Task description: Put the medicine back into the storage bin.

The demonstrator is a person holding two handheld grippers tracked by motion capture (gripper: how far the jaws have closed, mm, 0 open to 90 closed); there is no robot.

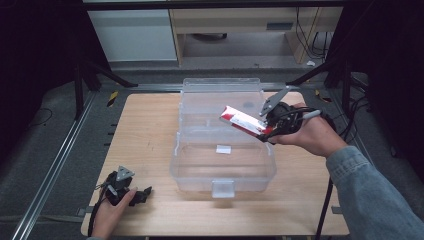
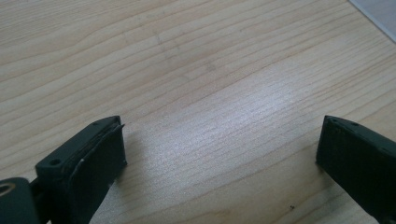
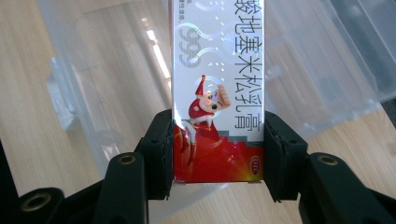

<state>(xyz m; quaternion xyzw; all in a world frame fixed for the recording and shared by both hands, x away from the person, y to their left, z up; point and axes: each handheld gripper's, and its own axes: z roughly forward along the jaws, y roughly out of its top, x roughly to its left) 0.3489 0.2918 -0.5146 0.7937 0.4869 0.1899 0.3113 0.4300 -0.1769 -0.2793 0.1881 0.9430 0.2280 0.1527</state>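
Red-white carton [image 3: 218, 88] clamped between right gripper [image 3: 218, 158] jaws

We note a blue denim sleeve [image 1: 370, 195] on the right arm. Each claw, left [image 1: 142, 194] and right [image 1: 265, 132], is black with a grey three-cornered plate, trailing black cable, and brass-ringed screw holes.

**Open bin in the middle, bare wood around it**

The clear plastic bin [image 1: 222, 165] stands mid-worktop [image 1: 150, 135], its lid [image 1: 221, 92] raised at the far edge as a back wall. The top is open, so entry from above is free. The right claw [image 1: 265, 131], clamped on a red-and-white box [image 1: 242, 121], hangs over the bin's right rim. The left claw [image 1: 142, 195], jaws wide with nothing between them, sits on bare wood near the front left corner, well apart from the bin.
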